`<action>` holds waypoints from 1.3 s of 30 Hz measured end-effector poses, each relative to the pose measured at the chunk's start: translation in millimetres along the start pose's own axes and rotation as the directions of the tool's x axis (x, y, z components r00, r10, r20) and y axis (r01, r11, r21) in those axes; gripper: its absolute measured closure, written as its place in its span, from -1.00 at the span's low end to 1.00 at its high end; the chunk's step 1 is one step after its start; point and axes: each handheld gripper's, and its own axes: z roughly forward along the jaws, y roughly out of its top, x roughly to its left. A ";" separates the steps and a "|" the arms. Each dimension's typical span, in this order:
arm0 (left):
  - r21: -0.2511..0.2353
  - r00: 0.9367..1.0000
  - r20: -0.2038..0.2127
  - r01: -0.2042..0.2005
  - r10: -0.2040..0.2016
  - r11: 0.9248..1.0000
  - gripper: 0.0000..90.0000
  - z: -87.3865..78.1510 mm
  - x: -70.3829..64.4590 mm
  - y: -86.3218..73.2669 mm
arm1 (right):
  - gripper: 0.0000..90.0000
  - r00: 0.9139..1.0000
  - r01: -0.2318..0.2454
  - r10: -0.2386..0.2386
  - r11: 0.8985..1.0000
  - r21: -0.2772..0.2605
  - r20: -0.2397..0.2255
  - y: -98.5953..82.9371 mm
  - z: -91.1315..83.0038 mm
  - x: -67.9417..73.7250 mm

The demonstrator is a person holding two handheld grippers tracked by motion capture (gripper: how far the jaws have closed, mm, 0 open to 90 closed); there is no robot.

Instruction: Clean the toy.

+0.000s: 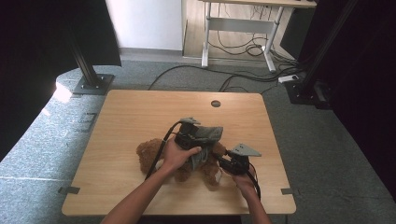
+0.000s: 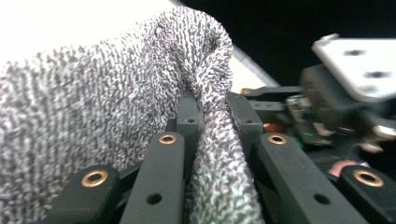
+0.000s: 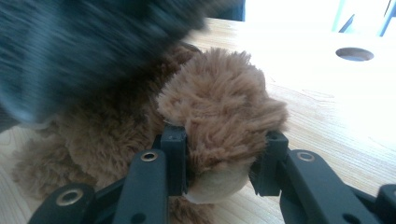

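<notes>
We see a pale wooden table [image 1: 130, 121] with a round cable hole [image 1: 215, 103] near its far edge, and on its near middle lies a fluffy brown plush teddy bear [image 1: 148, 156], partly covered by a grey knitted cloth garment [image 1: 208, 135] that we hold up over it. Our left gripper [image 2: 212, 112], above the bear's middle, has its jaws clenched on a bunched fold of that grey knit. Our right gripper [image 3: 219, 154], just right of the bear, has its jaws closed around one furry brown limb with a pale sole.
</notes>
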 end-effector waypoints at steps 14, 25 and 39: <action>-0.070 0.986 -0.159 0.036 -0.047 0.997 0.73 -67.5 41.3 -31.7 | 0.44 0.997 0.068 -0.068 0.997 0.026 0.023 -6.3 -12.0 3.8; -0.186 0.964 -0.156 0.187 -0.217 0.964 0.72 -125.3 95.5 -73.4 | 0.43 0.999 0.046 -0.047 0.999 0.022 0.007 -10.2 -18.6 4.2; -0.238 0.966 -0.062 0.229 -0.250 0.944 0.73 -129.5 101.6 -105.5 | 0.43 0.999 0.042 -0.042 0.999 0.011 -0.006 -10.8 -25.1 6.6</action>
